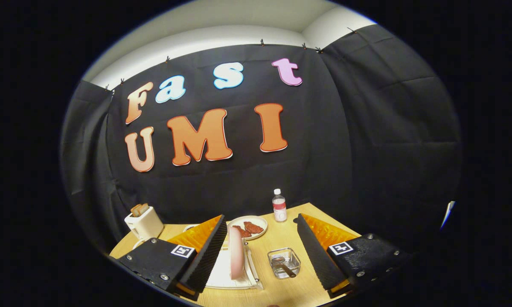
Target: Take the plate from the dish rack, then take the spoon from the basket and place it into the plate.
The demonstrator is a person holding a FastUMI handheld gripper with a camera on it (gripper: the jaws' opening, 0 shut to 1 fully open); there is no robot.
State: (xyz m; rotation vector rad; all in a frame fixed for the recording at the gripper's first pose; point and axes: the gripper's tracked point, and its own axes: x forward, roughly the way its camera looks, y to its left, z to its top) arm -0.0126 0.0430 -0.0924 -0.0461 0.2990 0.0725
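A pink plate (236, 252) stands on edge in a white dish rack (224, 275) on the wooden table, just inside my left finger. To its right a small clear basket (284, 261) holds a spoon (283, 265), lying between the two fingers. My gripper (260, 251) is open, wide apart, held above the table with nothing between its fingers. The left fingertip (215, 238) is close beside the plate but I cannot tell whether it touches.
A white plate with brown food pieces (248, 226) sits beyond the rack. A water bottle (279, 205) stands at the table's far edge. A white toaster (144, 222) with bread stands far left. Bare table (277, 290) lies near the front.
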